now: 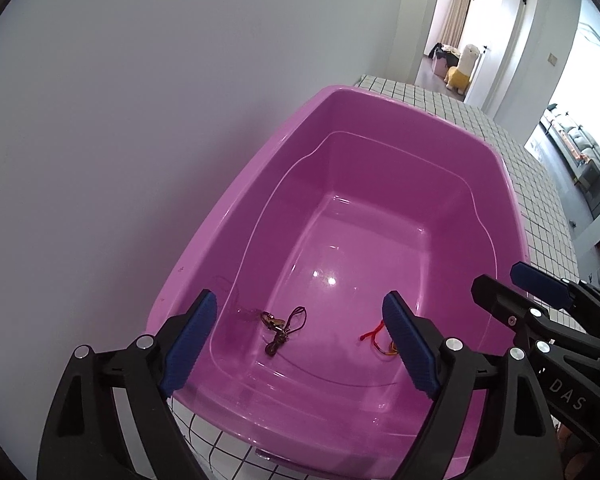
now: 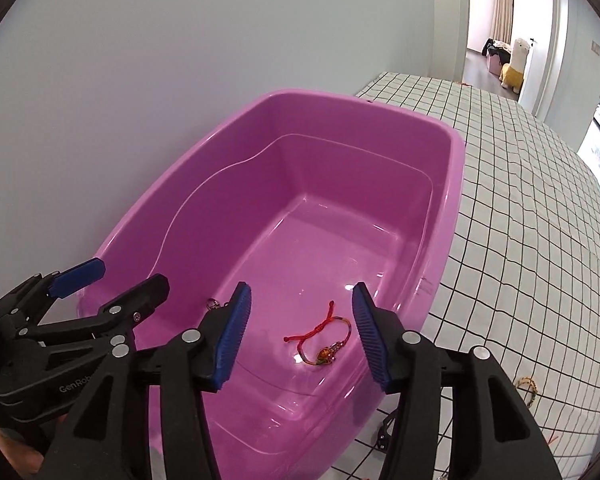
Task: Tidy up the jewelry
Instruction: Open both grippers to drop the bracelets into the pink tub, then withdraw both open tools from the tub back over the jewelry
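Observation:
A pink plastic tub (image 1: 380, 148) (image 2: 452, 184) stands on the checked cloth against the wall. On its floor lie a dark cord bracelet with a metal charm (image 1: 280, 330) and a red string bracelet with a bead (image 2: 320, 342), which also shows in the left wrist view (image 1: 374, 330). My left gripper (image 1: 300, 344) is open and empty above the tub's near end. My right gripper (image 2: 300, 334) is open and empty above the red bracelet. Each gripper shows in the other's view (image 1: 520, 288) (image 2: 116, 280).
The white checked cloth (image 2: 520, 200) covers the surface right of the tub. A yellow braided bracelet (image 2: 528, 386) and a dark piece (image 2: 384, 432) lie on it near the tub's front right. A doorway opens far right.

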### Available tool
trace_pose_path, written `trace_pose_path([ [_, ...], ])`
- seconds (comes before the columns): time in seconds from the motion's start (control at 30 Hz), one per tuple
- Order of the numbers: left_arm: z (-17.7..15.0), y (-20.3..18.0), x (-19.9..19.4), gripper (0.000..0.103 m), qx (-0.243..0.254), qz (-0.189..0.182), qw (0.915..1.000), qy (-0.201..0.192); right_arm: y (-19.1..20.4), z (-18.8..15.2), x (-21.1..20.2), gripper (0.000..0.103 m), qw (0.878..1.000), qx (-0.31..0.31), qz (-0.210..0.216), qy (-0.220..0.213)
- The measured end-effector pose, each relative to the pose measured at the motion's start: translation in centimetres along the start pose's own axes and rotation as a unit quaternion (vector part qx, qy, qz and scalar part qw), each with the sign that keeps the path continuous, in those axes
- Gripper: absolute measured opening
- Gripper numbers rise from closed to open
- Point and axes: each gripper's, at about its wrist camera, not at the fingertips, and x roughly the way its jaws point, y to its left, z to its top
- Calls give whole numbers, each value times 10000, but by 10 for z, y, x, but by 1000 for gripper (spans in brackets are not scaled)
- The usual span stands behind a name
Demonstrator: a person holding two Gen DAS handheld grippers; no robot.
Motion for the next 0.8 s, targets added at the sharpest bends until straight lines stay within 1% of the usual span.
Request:
trace_pose_path([
  [0.13, -3, -1, -6, 86, 55, -2, 10000, -22, 1, -2, -10, 55, 10000, 59, -64, -37],
  [0.2, -5, 0, -9, 90, 59, 35, 10000, -22, -2, -3, -11, 57, 9999, 81, -109, -49],
  [0.33, -9, 3, -16, 94, 55, -56, 10000, -26, -1, -9, -20, 59, 9998, 152, -135, -90],
  [0.6, -19, 0, -35, 95, 227, -135, 9996, -119, 2, -28, -42, 59, 9990, 358, -209, -170],
  [0.8, -31, -5, -46, 95, 380, -281, 9988, -122, 4, -46, -57, 61, 9979, 518, -298, -241],
])
